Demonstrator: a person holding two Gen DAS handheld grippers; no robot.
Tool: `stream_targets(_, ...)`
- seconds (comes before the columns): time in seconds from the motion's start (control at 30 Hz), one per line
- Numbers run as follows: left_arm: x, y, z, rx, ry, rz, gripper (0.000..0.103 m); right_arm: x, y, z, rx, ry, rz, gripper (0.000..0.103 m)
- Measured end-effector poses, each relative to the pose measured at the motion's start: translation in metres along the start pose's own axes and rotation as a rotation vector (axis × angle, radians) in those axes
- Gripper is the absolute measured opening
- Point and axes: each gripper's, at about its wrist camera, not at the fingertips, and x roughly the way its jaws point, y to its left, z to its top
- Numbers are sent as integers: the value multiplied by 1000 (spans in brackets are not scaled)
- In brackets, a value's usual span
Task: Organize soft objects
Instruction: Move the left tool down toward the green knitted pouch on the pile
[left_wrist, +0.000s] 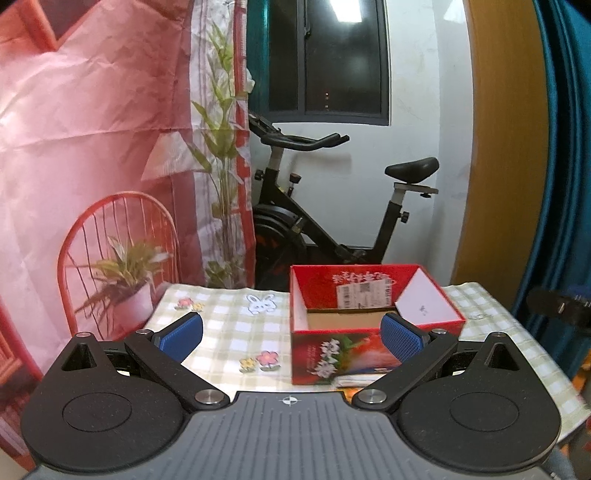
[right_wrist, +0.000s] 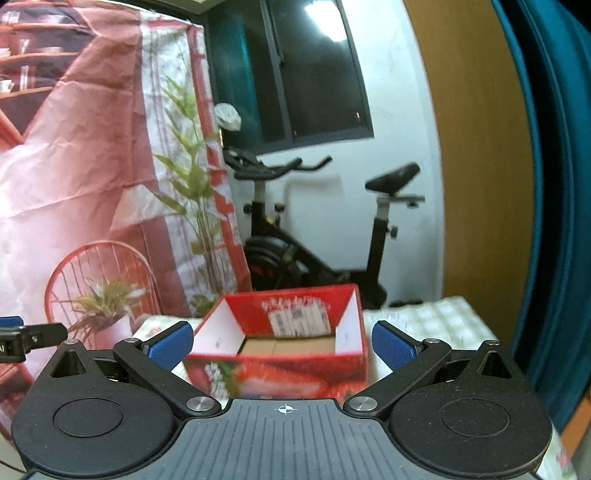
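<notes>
Both your left gripper (left_wrist: 291, 330) and right gripper (right_wrist: 282, 341) hover with jaws spread, empty. The red box (left_wrist: 369, 317) waits open mid-counter; no soft objects visible, so find one next.

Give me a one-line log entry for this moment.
left gripper: open, empty | right gripper: open, empty | red box: open on checked tablecloth, looks empty | soft objects: none in view
</notes>
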Motion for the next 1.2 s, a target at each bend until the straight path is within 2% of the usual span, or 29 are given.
stream_targets(0.13, 18, 4, 0, 4, 20, -6, 103, 18, 1, 3, -61, -28, 6, 103)
stream_targets(0.33, 38, 9, -14, -15, 66, -29, 103, 48, 1, 0, -56, 26, 35, 103)
stream_targets(0.43, 49, 12, -25, -39, 96, -41, 103, 59, 5, -11, -73, 38, 6, 103)
stream_targets(0.57, 58, 14, -40, -43, 121, -32, 103, 62, 6, -33, -66, 28, -47, 103)
stream_targets(0.8, 65, 15, -62, -48, 170, -47, 103, 59, -1, -69, -68, 79, -73, 103)
stream_targets(1.07, 68, 9, -78, -29, 210, -55, 103, 56, -4, -88, -71, 142, -89, 103)
stream_targets(1.2, 71, 11, -83, -54, 226, -68, 103, 58, -4, -96, -83, 173, -86, 103)
